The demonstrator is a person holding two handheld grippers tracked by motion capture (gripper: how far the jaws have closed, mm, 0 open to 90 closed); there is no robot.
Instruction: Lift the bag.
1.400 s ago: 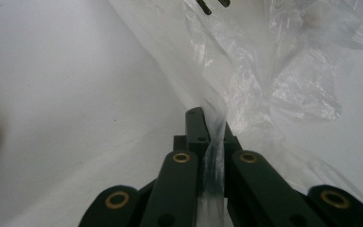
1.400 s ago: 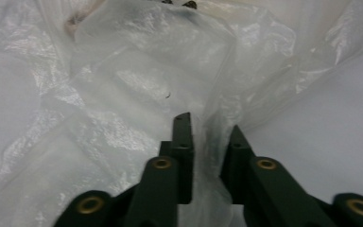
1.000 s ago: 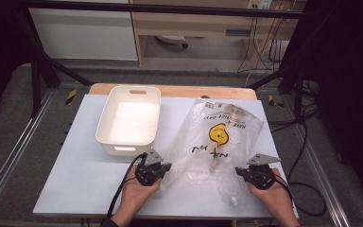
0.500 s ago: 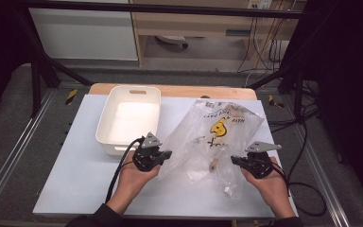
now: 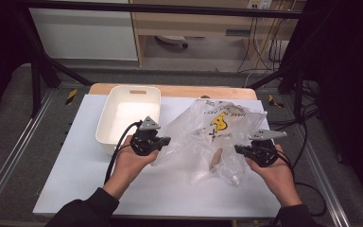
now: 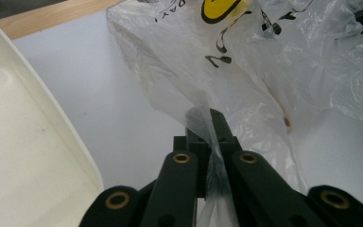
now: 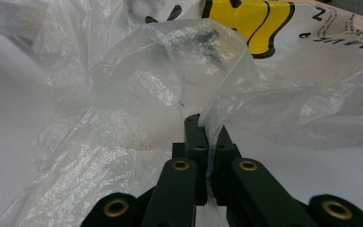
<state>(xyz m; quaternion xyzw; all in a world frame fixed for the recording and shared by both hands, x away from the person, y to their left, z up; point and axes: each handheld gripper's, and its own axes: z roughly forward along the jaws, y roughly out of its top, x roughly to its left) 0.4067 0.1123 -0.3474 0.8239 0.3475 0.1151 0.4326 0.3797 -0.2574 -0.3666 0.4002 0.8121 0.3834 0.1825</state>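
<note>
High view: clear bag (image 5: 212,137) with yellow print stretched over white tabletop (image 5: 75,165) between both hands; left hand-held gripper (image 5: 163,141) at bag's left edge, right hand-held gripper (image 5: 238,149) at its right edge; white bin (image 5: 108,123) just beside left gripper; brownish item (image 5: 214,160) inside bag

Left gripper view: jaws closed on thin fold of bag (image 6: 246,71), film pinched between tips; bin (image 6: 23,156) at left

Right gripper view: jaws pinching bag (image 7: 137,118) edge, film rising from tips, yellow print beyond

Both hands low over the table, left gripper (image 5: 163,140) and right gripper (image 5: 237,149) jaws clamped together
</note>
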